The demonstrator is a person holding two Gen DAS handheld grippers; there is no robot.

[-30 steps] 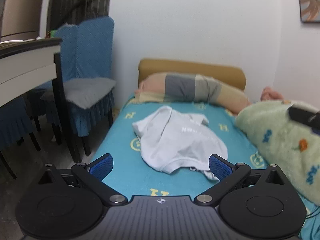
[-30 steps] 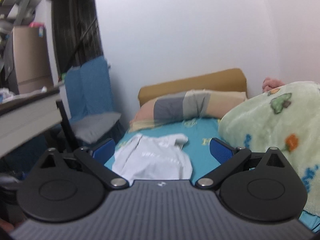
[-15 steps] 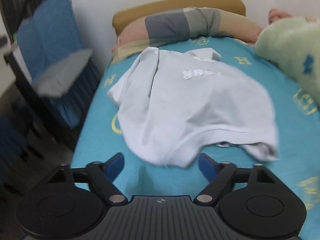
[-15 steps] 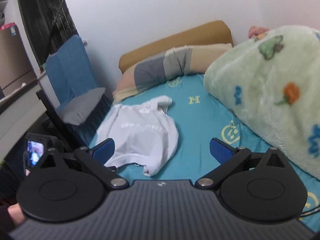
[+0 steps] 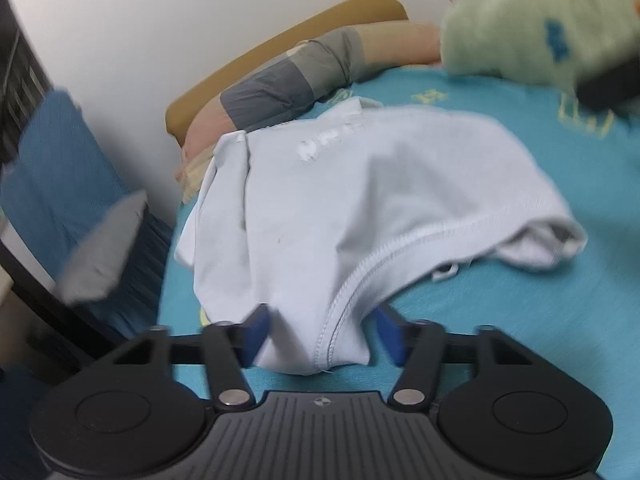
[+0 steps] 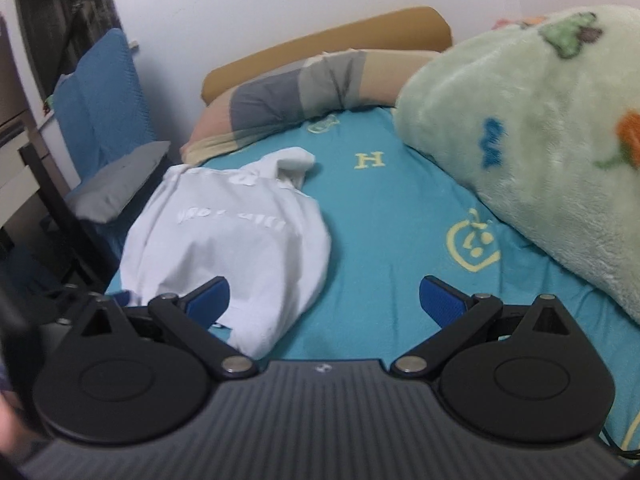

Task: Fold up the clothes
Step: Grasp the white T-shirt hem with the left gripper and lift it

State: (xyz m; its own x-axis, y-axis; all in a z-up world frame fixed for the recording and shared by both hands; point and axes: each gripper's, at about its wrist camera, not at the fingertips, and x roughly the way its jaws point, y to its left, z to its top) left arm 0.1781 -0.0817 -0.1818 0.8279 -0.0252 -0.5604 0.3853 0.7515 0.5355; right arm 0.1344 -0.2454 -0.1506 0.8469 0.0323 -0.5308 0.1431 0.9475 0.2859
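Nearby, green blanket beside white shirt on bed.

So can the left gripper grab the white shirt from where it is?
Probably yes. The left gripper has its jaws open on either side of the white shirt's near hem, and nothing lies between them but cloth.

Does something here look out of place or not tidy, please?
The white shirt lies crumpled on the teal bedsheet, not flat: one sleeve is bunched near the pillow and its hem curls open. The left gripper straddles that hem with its jaws apart. Nothing looks spilled or damaged.
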